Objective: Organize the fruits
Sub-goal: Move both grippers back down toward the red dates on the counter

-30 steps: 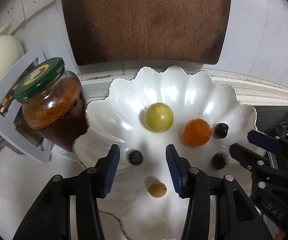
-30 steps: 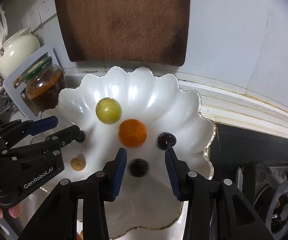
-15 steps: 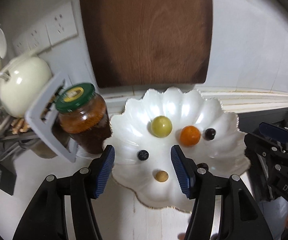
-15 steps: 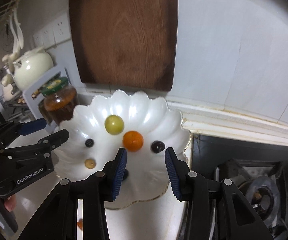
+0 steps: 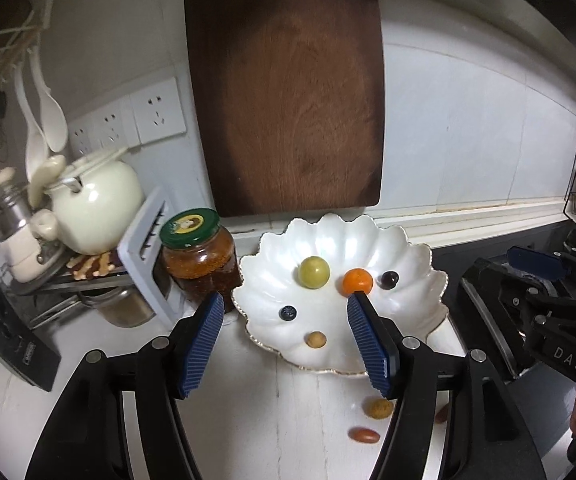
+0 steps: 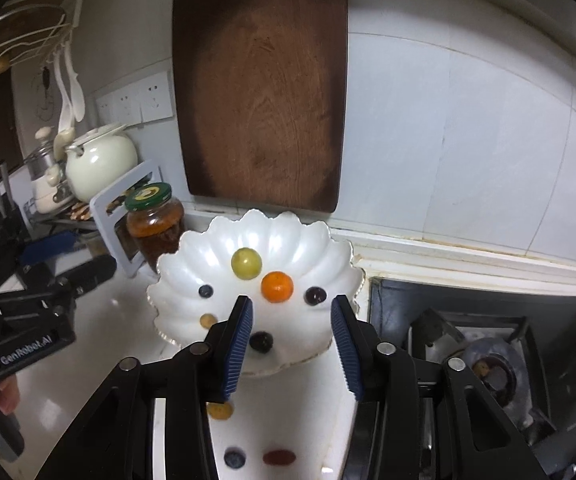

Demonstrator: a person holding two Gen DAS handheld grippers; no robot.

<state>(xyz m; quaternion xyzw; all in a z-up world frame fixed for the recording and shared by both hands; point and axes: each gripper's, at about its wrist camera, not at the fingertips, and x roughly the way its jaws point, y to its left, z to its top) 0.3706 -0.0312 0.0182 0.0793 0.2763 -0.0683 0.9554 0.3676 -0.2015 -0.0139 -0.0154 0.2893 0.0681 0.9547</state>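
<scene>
Since a second ago I have pulled both grippers up and back from the white scalloped plate (image 5: 428, 272); it filled each view then, and now it sits small in the middle with bare counter (image 5: 272, 420) showing in front of it. My left gripper (image 5: 284, 340) is released, jaws wide apart with nothing between them. My right gripper (image 6: 292, 344) is the same, spread open and empty.

Nothing on the plate has shifted. Going left to right in the left wrist view: a blueberry (image 5: 288, 313), a small tan fruit (image 5: 315, 339) near the front rim, a yellow-green round fruit (image 5: 313, 272), an orange (image 5: 357, 281), and a dark grape (image 5: 389, 279). A second dark berry (image 6: 261, 341) lies near the front of the plate, seen only from my right wrist.

Backing off has brought the leftovers into view, so I judge the job unfinished. On the counter in front of the plate lie a tan fruit (image 6: 220, 411), a blueberry (image 6: 235, 459) and a reddish oblong fruit (image 6: 279, 457), all well apart from the plate. The left wrist view also shows a sliver of something reddish at the edge of my right-hand finger there; I cannot tell what it is.

The round fruits have no heading to speak of. The reddish oblong one does: it lies flat with its long axis running left to right across my view, so I would close my jaws across its short width.
</scene>
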